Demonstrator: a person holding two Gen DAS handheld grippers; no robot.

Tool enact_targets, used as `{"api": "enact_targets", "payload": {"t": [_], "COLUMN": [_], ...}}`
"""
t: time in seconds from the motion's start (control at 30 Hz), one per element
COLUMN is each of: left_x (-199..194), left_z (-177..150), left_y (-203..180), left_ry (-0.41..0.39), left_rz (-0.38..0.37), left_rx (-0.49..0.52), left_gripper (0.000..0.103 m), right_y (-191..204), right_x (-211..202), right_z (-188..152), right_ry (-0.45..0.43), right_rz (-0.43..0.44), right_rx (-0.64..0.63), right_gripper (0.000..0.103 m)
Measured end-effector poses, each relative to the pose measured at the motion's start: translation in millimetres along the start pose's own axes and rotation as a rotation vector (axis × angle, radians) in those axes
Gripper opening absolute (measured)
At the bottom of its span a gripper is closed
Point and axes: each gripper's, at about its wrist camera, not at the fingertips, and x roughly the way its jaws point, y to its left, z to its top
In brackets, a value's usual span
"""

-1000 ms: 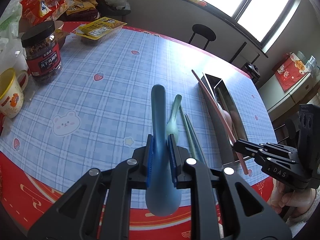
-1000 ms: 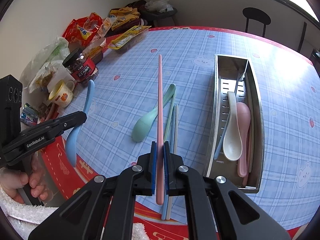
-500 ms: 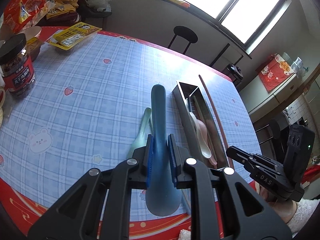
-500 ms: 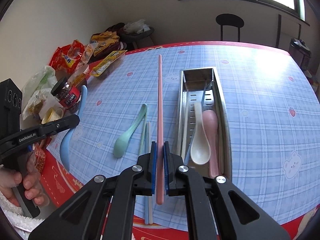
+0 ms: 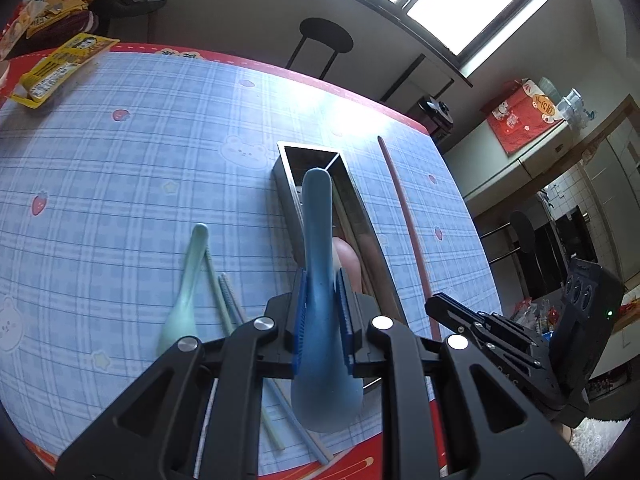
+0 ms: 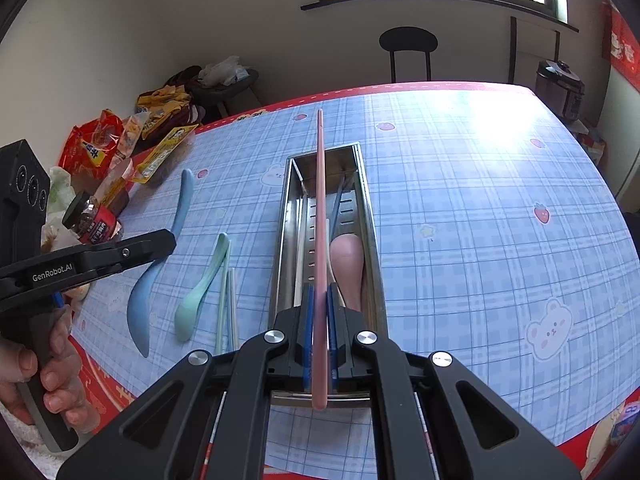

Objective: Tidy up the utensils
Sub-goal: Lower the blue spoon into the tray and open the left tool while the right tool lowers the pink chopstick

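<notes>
My left gripper (image 5: 322, 312) is shut on a blue spoon (image 5: 318, 240) and holds it above the table, its handle pointing over the steel utensil tray (image 5: 286, 184). My right gripper (image 6: 319, 320) is shut on a pink chopstick (image 6: 320, 208) and holds it lengthwise over the tray (image 6: 370, 216). A pink spoon (image 6: 348, 260) and other utensils lie in the tray. A green spoon (image 6: 202, 288) and pale chopsticks (image 6: 230, 312) lie on the cloth left of the tray. The blue spoon (image 6: 160, 276) and left gripper also show in the right wrist view.
A blue checked tablecloth (image 6: 480, 220) covers the table. Snack bags (image 6: 96, 148), a yellow packet (image 5: 60, 68) and a dark-lidded jar (image 6: 94, 220) stand at the far left. A black stool (image 6: 408, 48) stands behind the table.
Both grippers have moved to the right, toward the tray. The pink chopstick now hangs over the tray's inside. The blue spoon now points over the tray's near end.
</notes>
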Motion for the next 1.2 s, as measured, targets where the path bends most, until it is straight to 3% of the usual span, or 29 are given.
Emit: {"api": "enact_targets", "payload": {"t": [0.27,0.53,1.2], "left_x": [59,99,139], "left_z": [15,24,26], "left_y": [-12,-21,-22], "left_ry": [0.090,0.145,0.200], "left_rz": [-0.030,-0.015,0.037], "left_rx": [-0.052,-0.074,-0.107], "left_gripper": [0.018,0.018,0.019], "right_y": [-11,-17,-26], "right_x": [30,47,62], "right_z": [2,4,9], "right_ry": [0.062,0.107,0.130], "right_rz": [-0.027,-0.041,-0.038], "right_rx": [-0.004,0.000,0.030], "right_gripper": [0.007,0.007,0.007]}}
